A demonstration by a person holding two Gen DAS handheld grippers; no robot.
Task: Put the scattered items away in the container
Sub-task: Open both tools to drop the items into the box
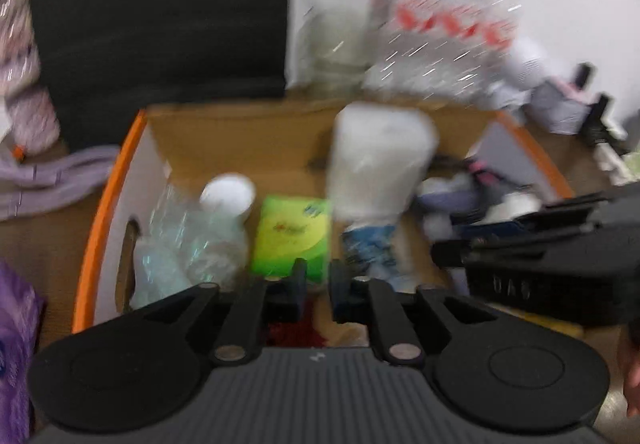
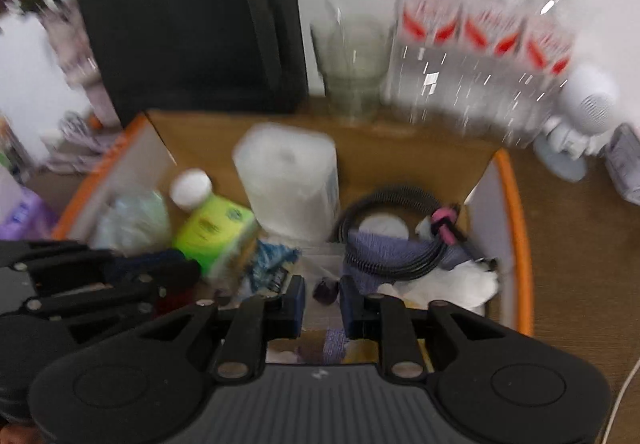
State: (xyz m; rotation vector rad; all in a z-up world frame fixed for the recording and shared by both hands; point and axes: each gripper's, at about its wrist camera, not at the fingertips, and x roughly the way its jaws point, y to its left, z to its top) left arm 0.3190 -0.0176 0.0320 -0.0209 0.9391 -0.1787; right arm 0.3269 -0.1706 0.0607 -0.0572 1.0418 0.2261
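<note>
The cardboard box (image 2: 516,220) on the bench already holds a soft, light paper roll (image 2: 288,180), best squeezed round its middle, while the left gripper (image 1: 318,280) and right gripper (image 2: 322,300) hover above, jaws apart, empty.

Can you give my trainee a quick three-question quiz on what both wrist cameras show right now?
1. True or false: the white paper roll stands inside the cardboard box.
2. Multiple choice: what lies coiled in the right part of the box? A) black cable B) garden hose C) metal chain
3. Fill in: the pack beside the white-capped bottle is mostly ____ in colour.

Key:
1. True. The roll is upright near the box's back wall.
2. A. The cable carries a pink tie.
3. Green.

Neither the left gripper nor the right gripper holds anything; both have a gap between the jaws.
</note>
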